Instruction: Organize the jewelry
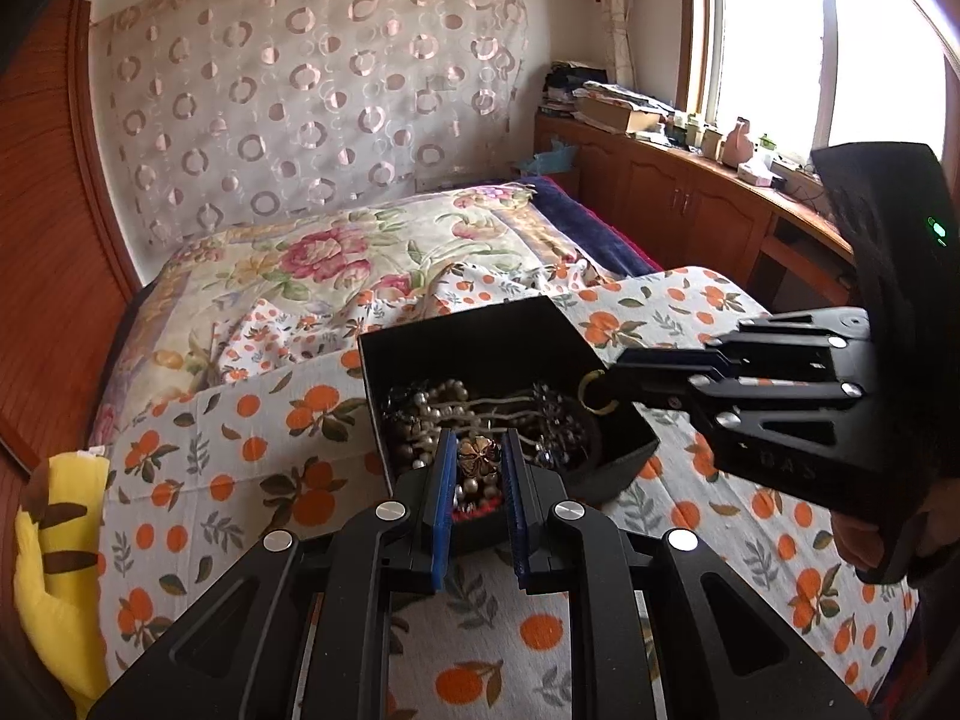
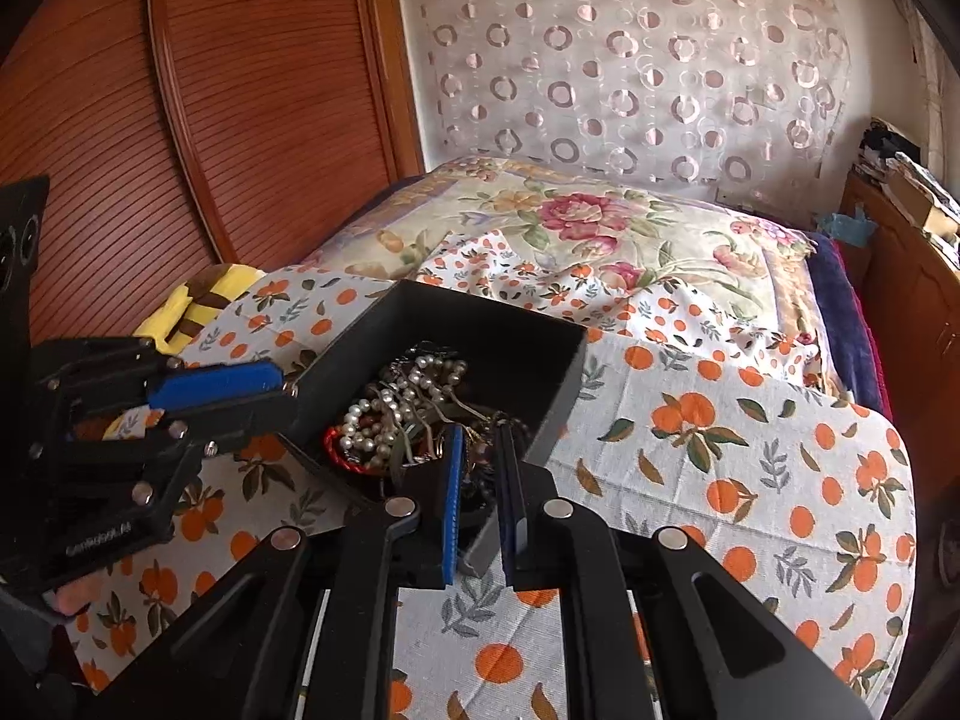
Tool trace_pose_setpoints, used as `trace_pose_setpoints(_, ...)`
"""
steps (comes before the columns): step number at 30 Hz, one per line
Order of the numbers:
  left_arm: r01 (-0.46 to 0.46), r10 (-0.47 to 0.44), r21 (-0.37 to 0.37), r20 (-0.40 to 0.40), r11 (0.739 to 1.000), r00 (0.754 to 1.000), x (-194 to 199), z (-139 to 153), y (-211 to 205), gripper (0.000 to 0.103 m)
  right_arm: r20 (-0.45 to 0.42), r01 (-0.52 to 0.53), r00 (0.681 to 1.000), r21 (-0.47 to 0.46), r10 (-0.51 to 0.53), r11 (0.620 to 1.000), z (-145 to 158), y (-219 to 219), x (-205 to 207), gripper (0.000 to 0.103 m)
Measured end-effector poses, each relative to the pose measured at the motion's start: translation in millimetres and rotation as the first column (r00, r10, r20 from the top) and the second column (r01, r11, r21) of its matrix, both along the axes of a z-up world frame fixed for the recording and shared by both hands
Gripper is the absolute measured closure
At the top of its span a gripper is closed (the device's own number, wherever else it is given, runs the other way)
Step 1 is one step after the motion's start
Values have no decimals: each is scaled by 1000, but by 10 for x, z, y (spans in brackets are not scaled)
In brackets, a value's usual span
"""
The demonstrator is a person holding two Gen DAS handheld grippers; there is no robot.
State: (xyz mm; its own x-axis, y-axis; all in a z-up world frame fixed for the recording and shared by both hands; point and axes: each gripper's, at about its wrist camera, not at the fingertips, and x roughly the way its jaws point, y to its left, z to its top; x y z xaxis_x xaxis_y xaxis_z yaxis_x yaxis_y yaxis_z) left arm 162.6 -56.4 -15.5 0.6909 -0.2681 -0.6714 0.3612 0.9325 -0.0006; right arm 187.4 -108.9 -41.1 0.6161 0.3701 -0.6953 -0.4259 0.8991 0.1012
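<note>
A black open box point(image 1: 480, 336) full of tangled bead and pearl jewelry point(image 1: 480, 414) sits on the orange-print bedsheet point(image 1: 270, 438). My left gripper point(image 1: 479, 450) hangs over the box's near edge, its blue pads closed on a gold flower-shaped brooch point(image 1: 479, 455). My right gripper point(image 1: 600, 390) reaches in from the right, shut on a gold ring point(image 1: 591, 391) at the box's right rim. In the right wrist view the box point(image 2: 480, 324) holds white pearls point(image 2: 384, 408); the right gripper point(image 2: 480, 438) is over its near rim, jaws narrowly apart, and the ring is hidden. The left gripper point(image 2: 282, 384) touches the box's left corner.
A yellow striped plush point(image 1: 54, 564) lies at the bed's left edge. A floral quilt point(image 1: 336, 258) covers the far bed. A wooden cabinet point(image 1: 690, 204) with clutter runs under the window on the right. A wooden slatted panel point(image 2: 150, 120) stands left.
</note>
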Motion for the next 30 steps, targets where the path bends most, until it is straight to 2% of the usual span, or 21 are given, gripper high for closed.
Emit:
trace_pose_setpoints(3, -7, 7, -1, 1, 1000, 1000, 75, 10, -23, 89, 1, 1, 1000, -1, -1, 1000, 6, -24, -6, 90)
trace_pose_setpoints(5, -11, 11, -4, 0, 1000, 1000, 110, 13, -34, 89, 5, 0, 1000, 0, 0, 1000, 14, -32, -16, 85)
trace_pose_setpoints(6, -13, 13, -5, 0, 1000, 1000, 128, 13, -40, 89, 9, 0, 1000, 2, 0, 1000, 18, -39, -21, 71)
trace_pose_setpoints(7, -16, 16, -5, -1, 1000, 1000, 148, 12, -45, 89, 16, 3, 1000, 4, -3, 1000, 27, -48, -31, 65)
trace_pose_setpoints(19, -48, 48, -25, 7, 999, 999, 263, 45, -50, 86, 51, 48, 998, -8, -48, 999, 50, -187, -189, 65)
trace_pose_setpoints(22, -51, 52, -18, 18, 999, 999, 256, 50, -50, 68, 54, 63, 997, -4, -62, 998, 38, -247, -242, 65)
trace_pose_setpoints(24, -58, 59, -17, 19, 998, 998, 232, 44, -34, 66, 61, 74, 995, 1, -74, 997, 36, -294, -291, 65)
trace_pose_setpoints(27, -70, 71, -20, 33, 997, 997, 153, 52, 2, 52, 70, 89, 993, 21, -90, 996, 51, -360, -376, 64)
trace_pose_setpoints(28, -75, 76, -20, 42, 997, 996, 118, 58, 16, 43, 74, 95, 993, 29, -97, 995, 57, -382, -409, 62)
trace_pose_setpoints(30, -86, 87, -20, 60, 996, 994, 18, 72, 50, 36, 88, 105, 990, 39, -108, 994, 76, -415, -481, 54)
